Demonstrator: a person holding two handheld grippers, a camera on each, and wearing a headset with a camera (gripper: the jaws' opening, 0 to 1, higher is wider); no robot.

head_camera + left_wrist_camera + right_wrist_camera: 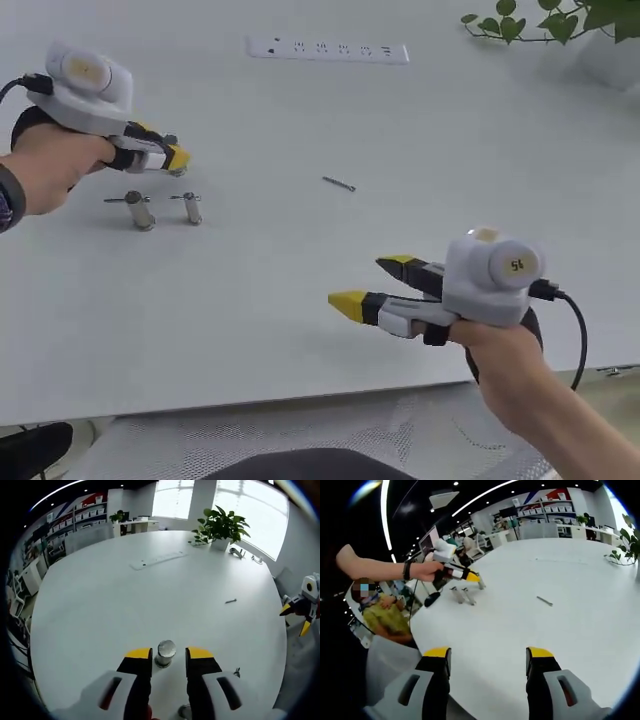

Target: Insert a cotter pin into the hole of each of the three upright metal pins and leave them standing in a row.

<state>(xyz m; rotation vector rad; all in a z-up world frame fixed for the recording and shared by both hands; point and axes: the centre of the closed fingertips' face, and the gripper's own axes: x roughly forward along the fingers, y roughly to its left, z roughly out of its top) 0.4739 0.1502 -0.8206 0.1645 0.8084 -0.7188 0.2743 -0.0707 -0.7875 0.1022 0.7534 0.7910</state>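
Note:
My left gripper [168, 654] is shut on an upright metal pin [165, 652], one jaw on each side of it; in the head view this gripper [176, 159] is at the far left of the white table. Just in front of it stand two more metal pins [140, 211] [192, 208], each with a thin cotter pin through it. A loose cotter pin [339, 183] lies flat near the table's middle and appears again as the loose cotter pin [544, 600] in the right gripper view. My right gripper [370, 281] hovers open and empty near the front edge, pointing left.
A white power strip [328, 49] lies at the far side of the table [300, 330]. A potted plant [560, 20] stands at the far right corner. A seated person [382, 612] is beyond the table's left end.

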